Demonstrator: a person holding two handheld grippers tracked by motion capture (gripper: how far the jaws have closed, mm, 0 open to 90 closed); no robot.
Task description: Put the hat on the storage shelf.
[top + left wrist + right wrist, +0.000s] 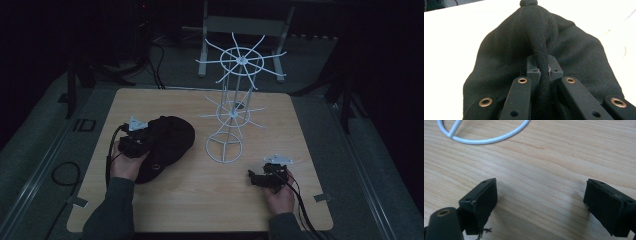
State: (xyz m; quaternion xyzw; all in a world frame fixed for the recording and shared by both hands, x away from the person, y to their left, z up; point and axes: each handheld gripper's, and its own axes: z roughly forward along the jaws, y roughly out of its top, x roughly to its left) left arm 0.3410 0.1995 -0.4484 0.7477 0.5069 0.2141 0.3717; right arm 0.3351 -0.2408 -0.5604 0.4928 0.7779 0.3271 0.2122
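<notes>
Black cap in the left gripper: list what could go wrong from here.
1. The left gripper pinches only a narrow bunched fold of the black cap, so the fabric may slip out when lifted.
2. The white wire rack stands tall on a small ring base close beside the cap; a swing of the cap could snag a prong and tip it.
3. The right gripper sits open over the bare table, away from the rack, so nothing steadies the rack.
</notes>
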